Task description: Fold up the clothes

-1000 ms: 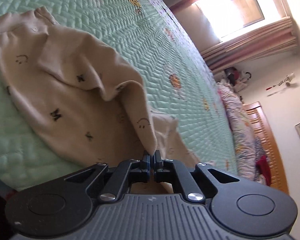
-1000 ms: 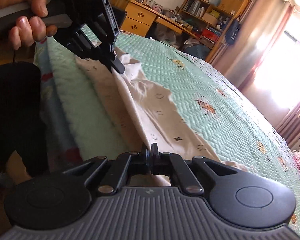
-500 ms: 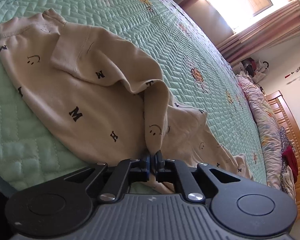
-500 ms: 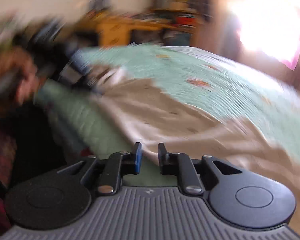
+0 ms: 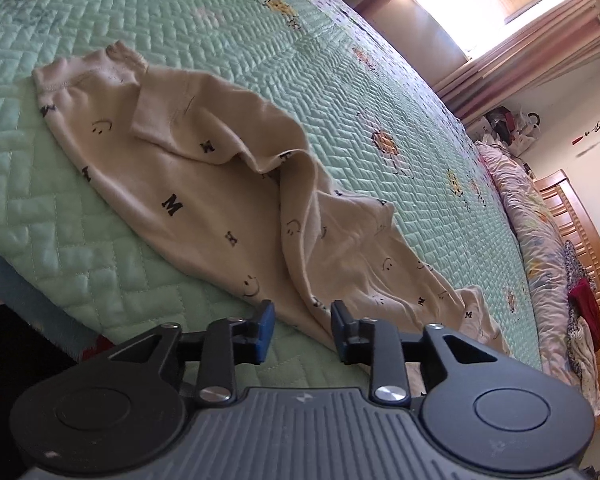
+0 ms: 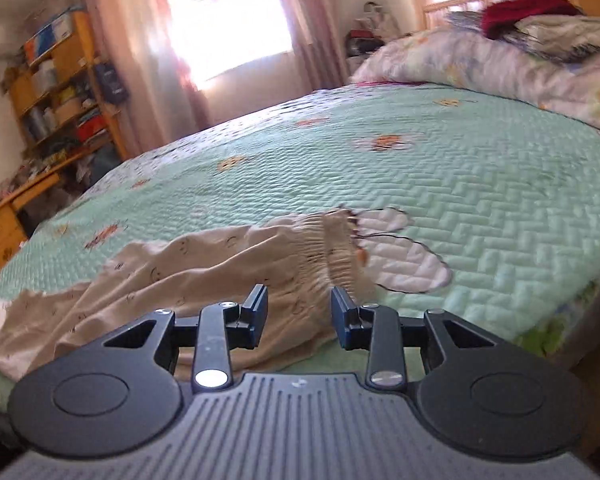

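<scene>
Our left tongs [image 5: 302,330] and right tongs [image 6: 299,318] are both opening and grip nothing, the cloth merely lying past their parted tips. The beige trousers [image 5: 220,196] lie rumpled on the green quilted bed [image 5: 180,20], near its edge.

A mint-green quilted bedspread [image 5: 148,32] with small embroidered flower motifs covers the bed. A floral-print duvet [image 6: 480,64] lies heaped at the head end, against a wooden headboard [image 5: 580,216]. A dark red garment [image 6: 528,10] sits on top of that heap. A bright window [image 6: 220,16] is flanked by pink curtains [image 6: 312,28]. To its left, wooden shelves [image 6: 60,80] are crowded with boxes and books above a wooden desk [image 6: 4,216].
</scene>
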The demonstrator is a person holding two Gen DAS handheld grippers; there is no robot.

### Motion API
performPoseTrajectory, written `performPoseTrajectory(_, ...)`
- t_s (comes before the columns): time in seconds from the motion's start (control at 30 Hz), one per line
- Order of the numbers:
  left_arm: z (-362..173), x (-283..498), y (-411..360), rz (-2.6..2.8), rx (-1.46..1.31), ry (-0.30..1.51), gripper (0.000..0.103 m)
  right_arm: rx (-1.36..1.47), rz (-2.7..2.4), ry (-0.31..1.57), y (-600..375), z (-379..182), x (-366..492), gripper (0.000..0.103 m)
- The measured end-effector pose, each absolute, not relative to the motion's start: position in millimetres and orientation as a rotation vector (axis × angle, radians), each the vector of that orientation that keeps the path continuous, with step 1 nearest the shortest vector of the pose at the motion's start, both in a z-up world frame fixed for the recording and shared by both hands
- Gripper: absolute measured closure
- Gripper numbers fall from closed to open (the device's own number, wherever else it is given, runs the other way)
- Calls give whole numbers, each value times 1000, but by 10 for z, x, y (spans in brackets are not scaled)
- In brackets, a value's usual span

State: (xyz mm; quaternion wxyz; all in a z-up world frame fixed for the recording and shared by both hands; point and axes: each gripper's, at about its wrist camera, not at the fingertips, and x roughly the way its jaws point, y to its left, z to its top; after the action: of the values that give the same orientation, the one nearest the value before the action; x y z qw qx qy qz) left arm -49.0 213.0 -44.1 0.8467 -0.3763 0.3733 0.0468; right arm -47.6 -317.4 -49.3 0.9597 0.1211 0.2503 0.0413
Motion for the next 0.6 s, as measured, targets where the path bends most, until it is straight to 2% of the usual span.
performPoseTrajectory(0.37, -267, -345, 1832, 88, -742, 794, 65, 300, 21, 545, -3298, -591, -305, 64)
performPoseTrajectory(0.5, -194, -309, 1730, 77, -715, 790, 57, 299, 49, 517, -3284, -553, -318, 63)
performPoseTrajectory(0.6, -161, -282, 1673, 68, -705, 792, 57, 325, 74, 516, -3296, -547, -278, 62)
